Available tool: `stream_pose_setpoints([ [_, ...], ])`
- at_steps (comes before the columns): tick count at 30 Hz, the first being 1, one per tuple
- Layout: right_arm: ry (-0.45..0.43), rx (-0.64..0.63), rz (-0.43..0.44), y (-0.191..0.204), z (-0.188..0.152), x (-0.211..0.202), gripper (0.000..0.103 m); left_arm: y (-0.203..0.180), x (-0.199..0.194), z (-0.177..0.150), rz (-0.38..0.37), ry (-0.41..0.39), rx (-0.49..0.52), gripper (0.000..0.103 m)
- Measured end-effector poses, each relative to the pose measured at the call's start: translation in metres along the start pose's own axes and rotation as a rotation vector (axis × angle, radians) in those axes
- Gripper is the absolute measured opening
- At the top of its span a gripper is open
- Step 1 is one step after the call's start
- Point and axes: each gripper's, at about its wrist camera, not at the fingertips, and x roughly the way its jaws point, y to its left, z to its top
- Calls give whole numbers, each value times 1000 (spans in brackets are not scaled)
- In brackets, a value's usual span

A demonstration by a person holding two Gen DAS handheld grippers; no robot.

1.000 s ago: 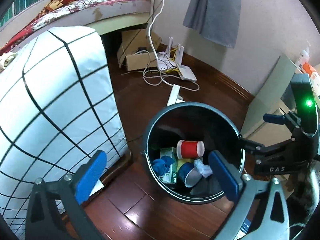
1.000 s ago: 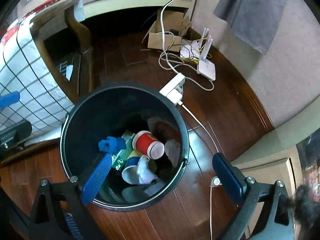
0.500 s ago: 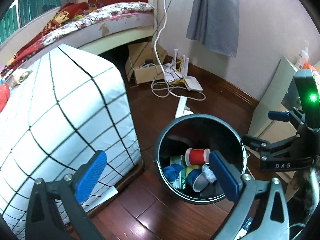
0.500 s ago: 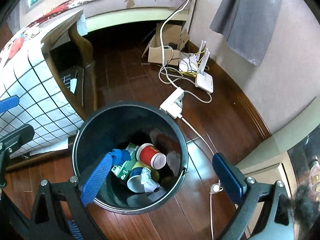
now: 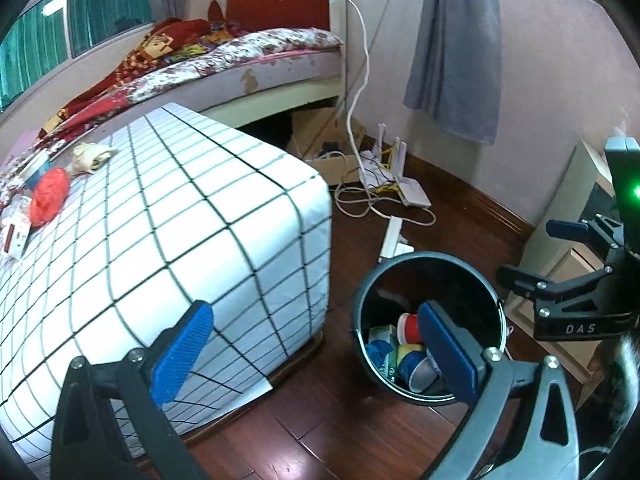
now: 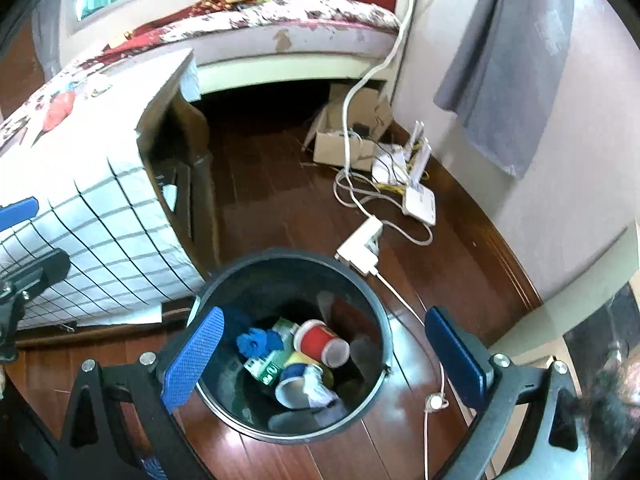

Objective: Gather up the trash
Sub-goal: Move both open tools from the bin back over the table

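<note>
Both tools hang with blue pads spread wide and nothing between them: the left hand-held gripper (image 5: 316,352) and the right hand-held gripper (image 6: 326,354) are released. Straight ahead of the right one, and ahead-right of the left, stands the round black plastic trash bin (image 6: 372,308) on the dark wooden floor (image 6: 280,200). Inside it lie a red paper cup (image 6: 320,342) on its side, a crumpled blue wad (image 6: 256,340), a green carton (image 6: 268,366) and a blue-and-yellow cup (image 6: 296,378); deeper items are too dark to tell. Ahead-left of the left tool is the counter under a white black-gridded cloth (image 5: 180,220), whose corner comes near the bin's rim, leaving a narrow strip of floor. On its far left edge, partly cut off, rest a red crumpled bag (image 5: 48,202) and a beige crumpled wrapper (image 5: 90,156). Beyond the bin the floor is open up to a white power strip (image 6: 360,246).
</note>
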Motion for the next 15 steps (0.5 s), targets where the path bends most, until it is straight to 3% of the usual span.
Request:
stream_pose_setpoints([
  [15,-123,-52,85,71,45,-23,102,73,-29,-1,101,-61,-99,102],
])
